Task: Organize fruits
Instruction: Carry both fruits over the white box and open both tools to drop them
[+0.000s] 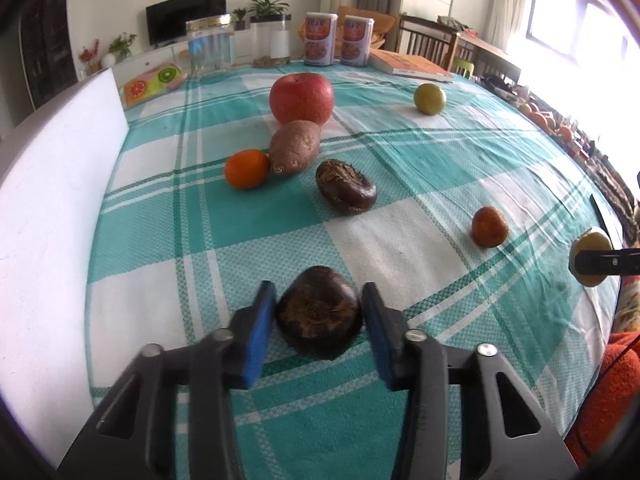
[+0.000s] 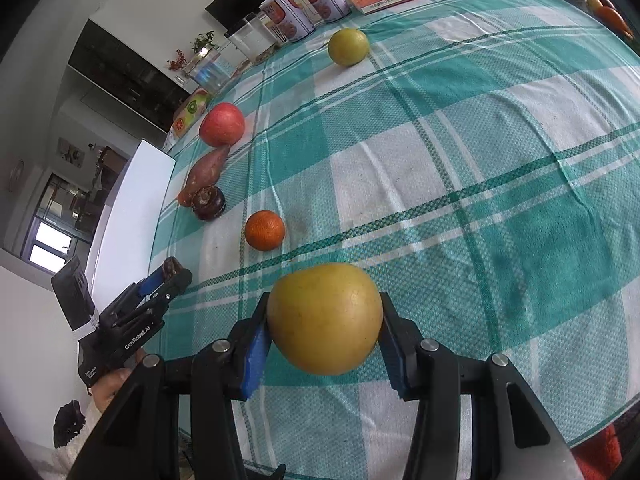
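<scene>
Chestnut, dark and glossy, sits on the plaid cloth between the blue pads of the left gripper, which pinch its flanks. It looks light, hard-shelled and slick, so a grip across the widest part seems safest. The right gripper clamps a yellow fruit by its sides, above the cloth; it looks firm, heavier and liable to bruise. "GenRobot.AI" reads on the left gripper's body. The tins' labels are illegible.
</scene>
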Demonstrator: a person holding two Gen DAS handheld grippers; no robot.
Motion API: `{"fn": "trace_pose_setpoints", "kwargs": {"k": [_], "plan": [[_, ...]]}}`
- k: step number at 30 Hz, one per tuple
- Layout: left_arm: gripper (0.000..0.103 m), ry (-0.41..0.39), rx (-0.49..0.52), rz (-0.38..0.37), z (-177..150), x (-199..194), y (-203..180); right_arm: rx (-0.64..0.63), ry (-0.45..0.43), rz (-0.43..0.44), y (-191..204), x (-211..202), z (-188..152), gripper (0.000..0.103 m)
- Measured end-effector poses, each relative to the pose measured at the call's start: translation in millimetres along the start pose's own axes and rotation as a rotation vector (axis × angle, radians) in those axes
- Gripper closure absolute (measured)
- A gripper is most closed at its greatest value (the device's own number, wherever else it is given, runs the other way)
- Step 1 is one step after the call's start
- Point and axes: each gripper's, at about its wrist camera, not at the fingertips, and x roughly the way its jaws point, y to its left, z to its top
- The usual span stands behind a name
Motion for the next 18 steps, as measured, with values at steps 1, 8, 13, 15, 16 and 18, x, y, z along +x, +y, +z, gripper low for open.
{"fn": "trace_pose_setpoints", "kwargs": {"k": [1, 8, 13, 15, 16, 18], "plan": [[0.060, 0.004, -0.021, -0.018, 0.2, -2.2, 2.6, 0.003, 0.004, 0.000, 0.5, -0.1, -2.9, 0.054], [0.060, 0.025, -0.134, -0.213, -12.2, -68.7, 5.5, 0.031, 0.021, 0.088, 22.5, -3.0, -13.6, 0.054], [0.060, -0.011, -0.178, -0.272, -26.2, -146.3, 21.4, -0.131, 0.039, 0.168, 105.8, 2.0, -19.8, 0.054], [0.060, -0.057, -0.214, -0.235, -26.3, -174.6, 42.8, -0.224, 0.053, 0.217, 153.3, 6.8, -23.4, 0.054], [0.060, -0.079, -0.238, -0.200, -25.3, -185.1, 57.2, -0.273, 0.062, 0.242, 178.4, 9.8, -26.2, 0.054], [0.060, -0.110, -0.293, -0.102, -27.0, -201.6, 89.9, -0.365, 0.090, 0.298, 227.2, 18.4, -34.9, 0.054]]}}
